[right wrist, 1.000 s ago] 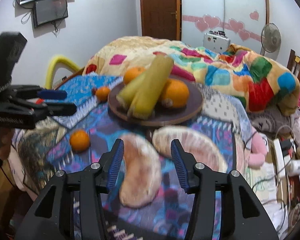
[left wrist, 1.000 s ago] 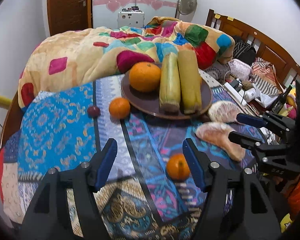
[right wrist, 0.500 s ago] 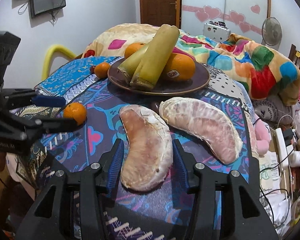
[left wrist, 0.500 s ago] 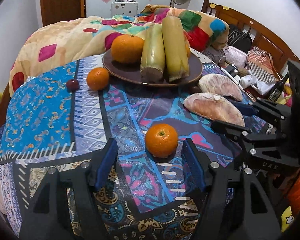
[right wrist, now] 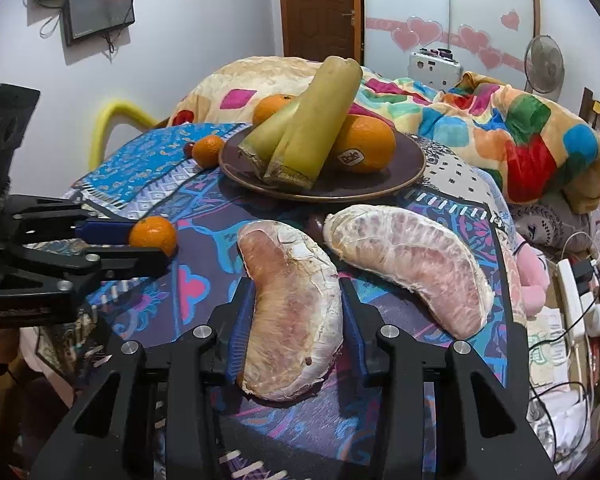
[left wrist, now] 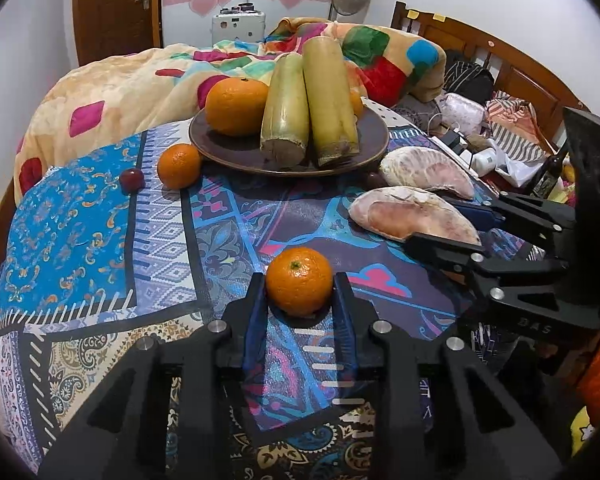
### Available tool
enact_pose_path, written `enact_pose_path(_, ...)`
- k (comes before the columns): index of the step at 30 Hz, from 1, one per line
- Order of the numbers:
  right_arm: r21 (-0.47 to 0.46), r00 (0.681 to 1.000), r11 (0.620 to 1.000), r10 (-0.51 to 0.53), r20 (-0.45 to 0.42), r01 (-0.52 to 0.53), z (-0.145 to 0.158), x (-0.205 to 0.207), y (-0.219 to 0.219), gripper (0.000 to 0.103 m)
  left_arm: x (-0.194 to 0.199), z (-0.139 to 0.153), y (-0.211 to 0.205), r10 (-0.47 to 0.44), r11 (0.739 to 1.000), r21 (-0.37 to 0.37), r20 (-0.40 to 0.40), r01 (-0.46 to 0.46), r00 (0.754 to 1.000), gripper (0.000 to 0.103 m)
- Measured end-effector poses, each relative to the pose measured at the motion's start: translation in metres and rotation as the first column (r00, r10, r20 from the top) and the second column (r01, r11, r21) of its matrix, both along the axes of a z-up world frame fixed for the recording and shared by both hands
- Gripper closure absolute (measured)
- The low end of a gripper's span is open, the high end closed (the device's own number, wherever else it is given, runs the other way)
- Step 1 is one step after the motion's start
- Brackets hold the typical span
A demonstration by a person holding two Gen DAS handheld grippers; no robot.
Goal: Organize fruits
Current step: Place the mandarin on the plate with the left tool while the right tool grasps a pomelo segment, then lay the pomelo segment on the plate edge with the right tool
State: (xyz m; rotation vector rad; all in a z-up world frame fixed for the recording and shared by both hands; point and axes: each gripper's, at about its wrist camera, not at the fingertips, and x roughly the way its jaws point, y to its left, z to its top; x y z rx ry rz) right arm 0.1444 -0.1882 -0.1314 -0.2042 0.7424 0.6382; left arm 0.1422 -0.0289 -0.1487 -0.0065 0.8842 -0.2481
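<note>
A small mandarin (left wrist: 299,282) rests on the patterned cloth between the blue pads of my left gripper (left wrist: 299,280). Its jaws are closing and both pads touch the fruit's sides. My right gripper (right wrist: 296,280) straddles a peeled pomelo segment (right wrist: 296,312) lying on the cloth; its jaws are closing too, with the pads against the segment's flanks. A second pomelo segment (right wrist: 412,264) lies just right of it. Behind stands a dark plate (left wrist: 220,148) with a big orange (left wrist: 236,106) and two sugarcane pieces (left wrist: 328,96).
Another mandarin (left wrist: 179,166) and a small dark red fruit (left wrist: 132,180) lie left of the plate. A colourful quilt (left wrist: 112,92) is heaped behind it. Cables, a power strip (right wrist: 572,292) and clutter sit off the right edge.
My left gripper dropped and moved forward onto the near mandarin, and its jaws narrowed from wide apart to touching it. The right gripper came down over the pomelo segment and narrowed onto it.
</note>
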Motion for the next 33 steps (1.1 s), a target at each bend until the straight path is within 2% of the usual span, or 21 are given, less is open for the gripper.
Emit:
enact_pose_path(8,0.041,0.998,0.999,-0.017,0.053,0.015,0.024,-0.007,-0.008,0.065,0.003,0.019,0.011,0.038,0.999,-0.009,0.047,-0.038,0.998,0.07)
enact_pose_path(15,0.072,0.992,0.996,-0.065,0.107,0.057,0.049,0.008,-0.017,0.065,0.016,0.043,0.018,0.061,0.998,0.005,0.109,-0.062,0.992,0.07)
enact_pose_path(26,0.095,0.977,0.988,-0.133,0.169,0.118,0.072,0.058,-0.022,0.065,0.062,0.055,0.032,0.096,0.994,0.029,0.146,-0.102,0.985,0.07)
enact_pose_path(33,0.102,0.977,0.986,-0.15,0.154,0.135,0.072,0.097,-0.023,0.065,0.092,0.048,0.04,0.123,0.992,0.018,0.128,-0.127,0.984,0.07)
